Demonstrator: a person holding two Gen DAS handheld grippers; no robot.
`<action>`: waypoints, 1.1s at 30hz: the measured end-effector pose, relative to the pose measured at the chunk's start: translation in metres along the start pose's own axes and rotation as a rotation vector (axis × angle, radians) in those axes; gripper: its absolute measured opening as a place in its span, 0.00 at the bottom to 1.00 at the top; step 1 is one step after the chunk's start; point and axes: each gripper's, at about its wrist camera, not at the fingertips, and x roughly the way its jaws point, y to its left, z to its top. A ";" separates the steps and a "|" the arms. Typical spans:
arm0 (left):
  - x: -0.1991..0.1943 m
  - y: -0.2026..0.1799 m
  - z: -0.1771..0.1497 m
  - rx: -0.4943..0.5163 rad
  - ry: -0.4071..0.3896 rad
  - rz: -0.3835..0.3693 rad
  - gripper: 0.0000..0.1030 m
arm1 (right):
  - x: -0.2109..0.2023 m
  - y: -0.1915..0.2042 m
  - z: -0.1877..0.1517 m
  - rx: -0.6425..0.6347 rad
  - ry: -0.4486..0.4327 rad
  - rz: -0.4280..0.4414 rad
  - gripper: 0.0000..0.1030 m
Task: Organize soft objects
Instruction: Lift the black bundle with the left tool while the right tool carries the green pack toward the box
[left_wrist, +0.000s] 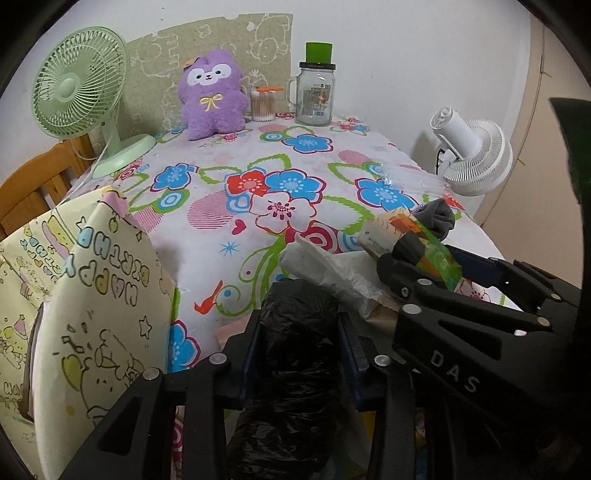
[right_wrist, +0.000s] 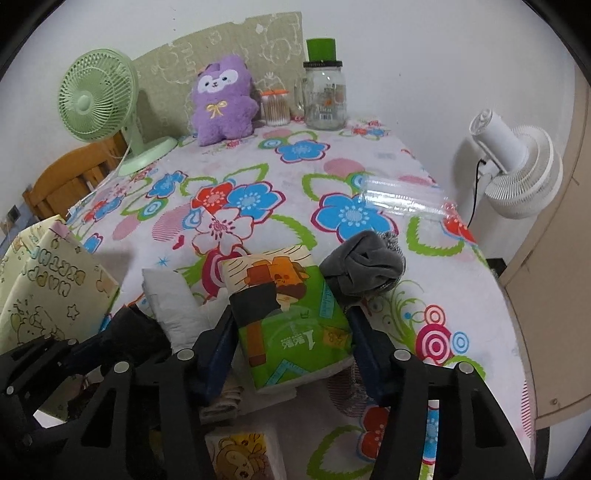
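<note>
Black bag roll (left_wrist: 295, 354) pinched in left fingers (left_wrist: 255, 332); green tissue pack (right_wrist: 291, 317) squeezed between right fingers (right_wrist: 221, 332) on table (right_wrist: 443, 295).

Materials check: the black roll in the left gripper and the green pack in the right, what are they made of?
Black roll: looks like thin plastic film, probably bin bags; glossy, finely crinkled, dented where the left gripper pinches it.
Green pack: likely tissues in printed plastic wrap; smooth sheen, cartoon print, soft corners, held in the right gripper.
</note>
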 end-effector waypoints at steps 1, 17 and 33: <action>-0.002 0.000 0.000 -0.001 -0.004 0.002 0.37 | -0.002 0.001 0.000 -0.002 -0.006 -0.001 0.59; -0.045 -0.009 -0.009 0.016 -0.099 0.025 0.35 | -0.055 0.009 -0.005 -0.007 -0.101 -0.015 0.59; -0.091 -0.018 -0.017 0.045 -0.184 0.039 0.35 | -0.110 0.016 -0.014 -0.008 -0.185 -0.039 0.59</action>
